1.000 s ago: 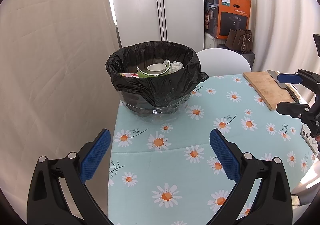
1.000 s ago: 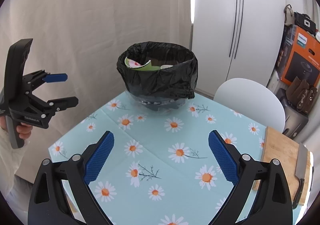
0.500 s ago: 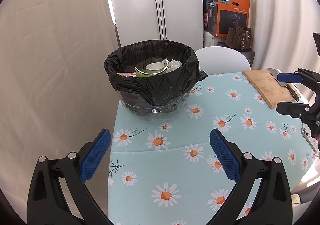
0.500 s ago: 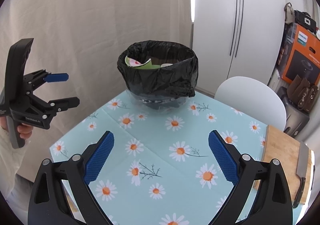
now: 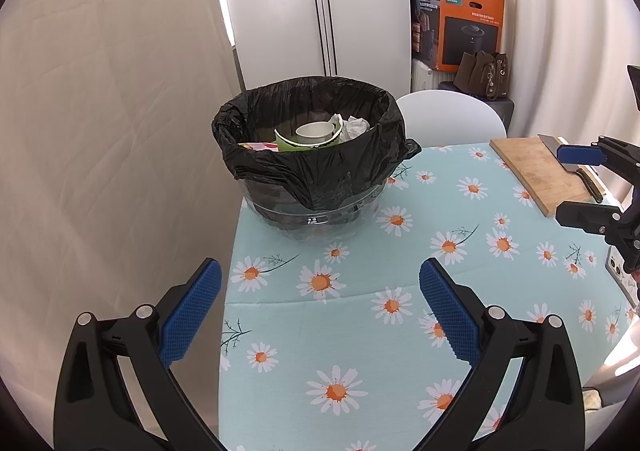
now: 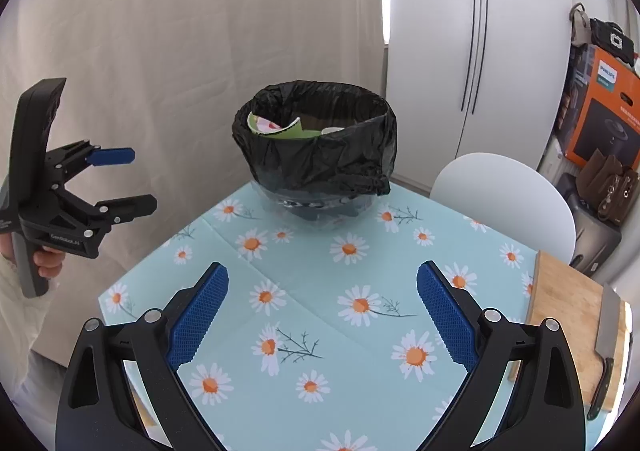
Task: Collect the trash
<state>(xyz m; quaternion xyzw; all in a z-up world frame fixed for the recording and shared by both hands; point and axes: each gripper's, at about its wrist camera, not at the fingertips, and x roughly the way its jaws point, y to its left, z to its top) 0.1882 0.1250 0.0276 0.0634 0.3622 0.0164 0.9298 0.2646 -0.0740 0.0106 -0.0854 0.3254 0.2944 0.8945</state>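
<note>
A clear bin lined with a black bag (image 5: 320, 171) (image 6: 320, 167) stands at the far corner of the daisy tablecloth (image 5: 360, 331) (image 6: 340, 291). Inside it lie a white paper cup (image 5: 315, 133), a green bowl-shaped carton (image 5: 289, 143) (image 6: 280, 127) and crumpled white paper (image 5: 356, 126). My left gripper (image 5: 320, 307) (image 6: 136, 181) hovers open over the near left table edge, nothing between its blue pads. My right gripper (image 6: 322, 307) (image 5: 568, 183) is open and holds nothing too, above the table's right side.
A wooden cutting board (image 5: 540, 171) (image 6: 572, 323) with a cleaver (image 6: 606, 335) lies at the table's right edge. A white chair (image 5: 448, 115) (image 6: 504, 195) stands behind the table. An orange box (image 5: 460, 23) and bags sit by the wardrobe. A curtain hangs at left.
Both grippers stay open and nearly still. The left wrist view has drifted slightly, so the bin sits a touch lower and nearer.
</note>
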